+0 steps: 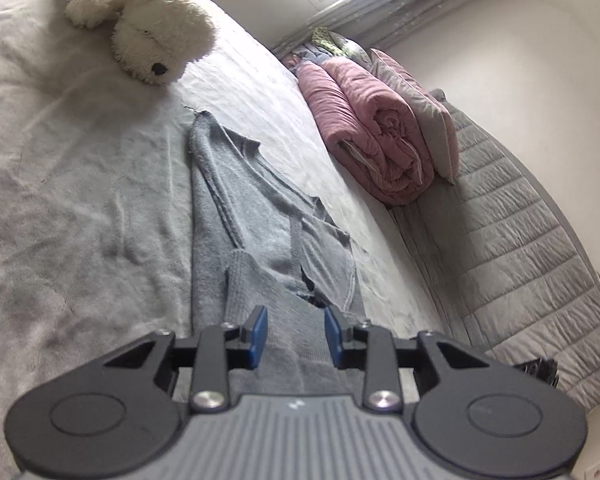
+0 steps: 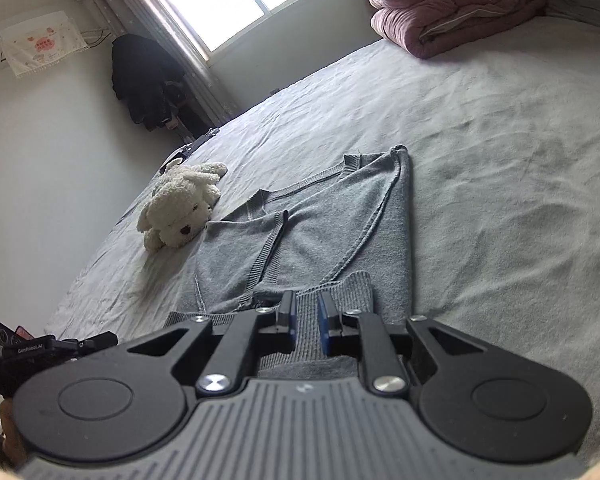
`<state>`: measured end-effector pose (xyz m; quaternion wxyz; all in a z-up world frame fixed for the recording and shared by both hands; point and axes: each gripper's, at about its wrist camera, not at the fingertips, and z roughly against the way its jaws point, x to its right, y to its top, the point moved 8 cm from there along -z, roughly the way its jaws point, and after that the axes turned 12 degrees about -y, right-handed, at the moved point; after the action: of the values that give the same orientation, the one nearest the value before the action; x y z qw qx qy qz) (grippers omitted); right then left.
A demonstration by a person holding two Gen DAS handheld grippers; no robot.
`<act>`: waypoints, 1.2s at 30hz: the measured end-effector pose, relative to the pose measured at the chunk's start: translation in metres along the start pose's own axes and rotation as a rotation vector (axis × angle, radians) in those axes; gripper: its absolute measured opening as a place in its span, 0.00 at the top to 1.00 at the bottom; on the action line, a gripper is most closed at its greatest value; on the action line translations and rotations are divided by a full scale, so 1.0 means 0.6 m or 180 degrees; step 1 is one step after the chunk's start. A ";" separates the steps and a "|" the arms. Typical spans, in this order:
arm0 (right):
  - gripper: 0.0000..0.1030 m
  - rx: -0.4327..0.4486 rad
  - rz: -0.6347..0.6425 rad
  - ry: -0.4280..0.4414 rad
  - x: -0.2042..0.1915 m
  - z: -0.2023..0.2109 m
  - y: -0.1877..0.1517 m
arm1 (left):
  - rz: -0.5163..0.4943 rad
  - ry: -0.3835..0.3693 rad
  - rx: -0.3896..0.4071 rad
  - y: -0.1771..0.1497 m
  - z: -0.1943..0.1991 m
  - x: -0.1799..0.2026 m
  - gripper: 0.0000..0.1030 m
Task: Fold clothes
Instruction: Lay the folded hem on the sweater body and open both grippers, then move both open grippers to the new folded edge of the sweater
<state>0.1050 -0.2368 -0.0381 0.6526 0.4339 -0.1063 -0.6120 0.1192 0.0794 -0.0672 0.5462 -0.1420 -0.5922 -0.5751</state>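
Observation:
A grey knit sweater (image 1: 256,216) lies partly folded on the bed, its sleeve and ribbed hem turned onto the body. My left gripper (image 1: 296,314) hovers just above its near end, open, blue pads (image 1: 260,332) apart, only cloth below the gap. In the right wrist view the sweater (image 2: 320,216) stretches away towards the neckline. My right gripper (image 2: 306,304) sits over the ribbed hem (image 2: 352,292) with a narrow gap between its pads; the hem lies beneath them, not pinched. Part of the other gripper (image 2: 40,354) shows at the lower left.
A white plush dog (image 1: 148,28) (image 2: 180,208) lies on the pale sheet (image 2: 500,160) beside the sweater's neckline. A rolled pink quilt (image 1: 372,128) (image 2: 460,4) and a grey pillow (image 1: 416,108) rest by the quilted headboard (image 1: 520,232). Dark clothes (image 2: 148,80) hang near the window.

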 end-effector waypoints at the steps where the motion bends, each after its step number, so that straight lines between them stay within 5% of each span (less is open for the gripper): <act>1: 0.83 0.0011 0.0105 -0.0041 -0.007 0.004 -0.005 | -0.0101 -0.0009 -0.0068 -0.007 0.001 0.008 0.76; 7: 0.83 -0.0055 0.0880 -0.0288 -0.033 0.019 -0.062 | -0.0508 -0.0052 -0.0504 -0.066 0.003 0.019 0.82; 11: 0.83 -0.0178 0.1007 -0.0315 -0.020 0.025 -0.094 | -0.0743 0.0178 -0.0722 -0.094 0.019 0.004 0.84; 14: 0.86 -0.0282 0.1130 -0.0454 0.007 0.025 -0.117 | -0.0730 0.0297 -0.0728 -0.099 0.034 -0.019 0.98; 18: 0.92 -0.0290 0.0963 -0.0427 0.033 0.034 -0.117 | -0.0772 0.0313 -0.0733 -0.097 0.045 -0.012 0.97; 21: 0.82 -0.0237 0.0881 -0.0363 0.025 0.048 -0.107 | -0.0866 0.0278 -0.0684 -0.088 0.045 0.013 0.95; 26: 0.82 -0.0209 0.0931 -0.0210 -0.016 0.045 -0.101 | -0.1035 0.0149 -0.0688 -0.094 0.013 0.043 0.85; 32: 0.83 -0.0362 0.1003 -0.0259 -0.022 0.017 -0.115 | -0.1058 0.0320 -0.0842 -0.115 -0.016 0.019 0.85; 36: 0.85 -0.0407 0.0959 -0.0268 0.013 0.022 -0.117 | -0.0839 0.0290 -0.0722 -0.111 0.015 -0.005 0.86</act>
<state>0.0484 -0.2404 -0.0823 0.7582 0.3446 -0.1582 -0.5305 0.0628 0.0686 -0.1022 0.4728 -0.0975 -0.5117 -0.7107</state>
